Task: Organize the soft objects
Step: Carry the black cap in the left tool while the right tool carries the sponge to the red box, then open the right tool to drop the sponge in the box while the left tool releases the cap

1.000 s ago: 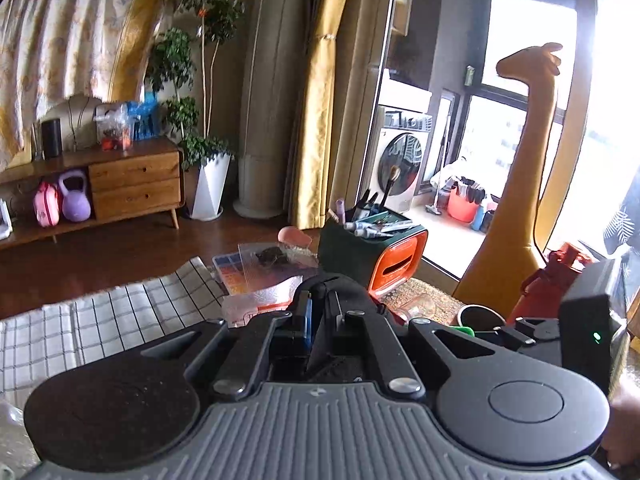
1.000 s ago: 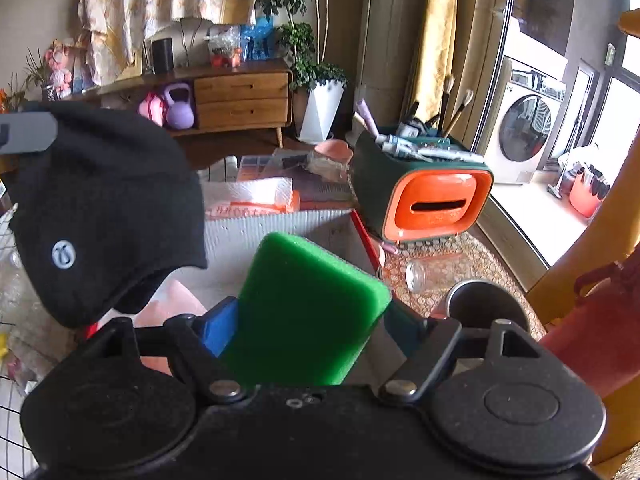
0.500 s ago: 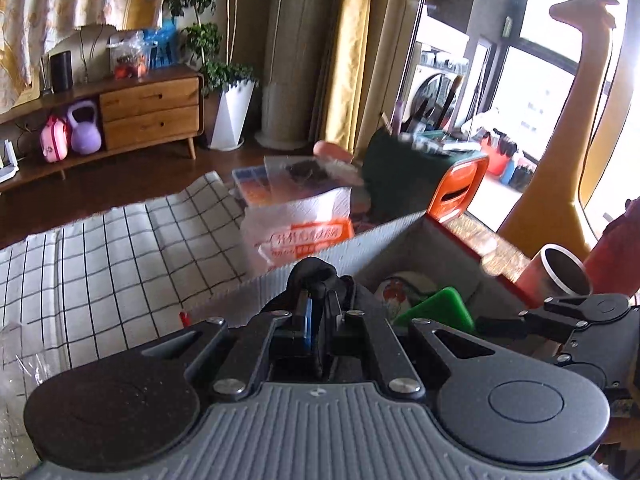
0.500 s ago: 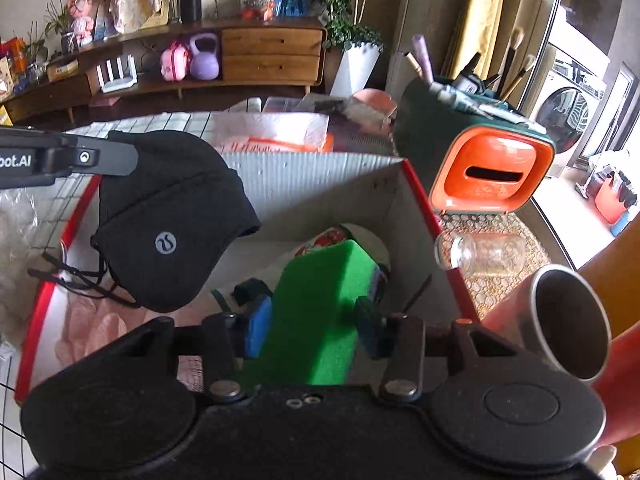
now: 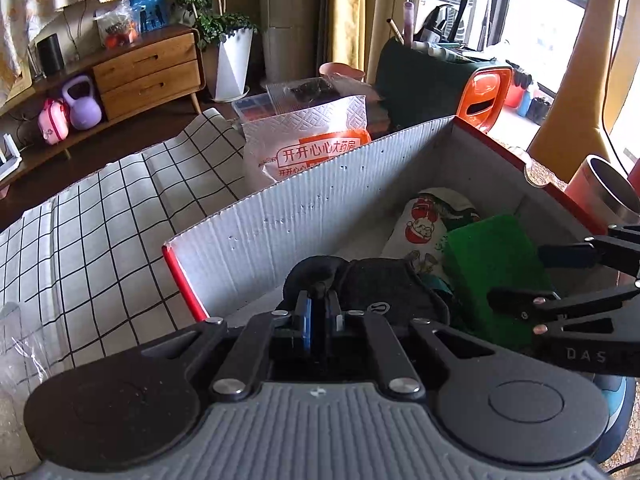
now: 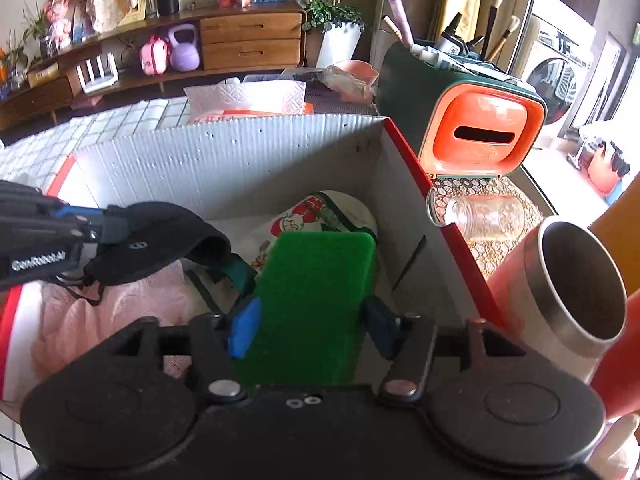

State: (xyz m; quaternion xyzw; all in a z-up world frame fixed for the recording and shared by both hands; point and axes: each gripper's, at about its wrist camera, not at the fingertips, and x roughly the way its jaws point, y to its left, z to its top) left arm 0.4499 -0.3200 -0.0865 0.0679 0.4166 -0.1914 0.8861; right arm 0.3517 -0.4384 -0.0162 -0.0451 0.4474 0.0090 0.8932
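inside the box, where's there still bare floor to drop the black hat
Bare white floor shows along the back wall of the box, between the black hat and the rolled printed cloth. The near left is covered by pink fabric; the right side is crowded by the green sponge.

Left wrist view, close above the cardboard box (image 5: pixel 320 200), angled down from its left, right wrist view likewise from nearer, both sharing the box interior

The white and orange bag (image 5: pixel 308 148) is showing big orange Chinese words, "开开心心大药房". "GenRobot.AI" is showing in white on the left gripper (image 6: pixel 108 220). "DAS" is showing on the right gripper (image 5: pixel 516 280).
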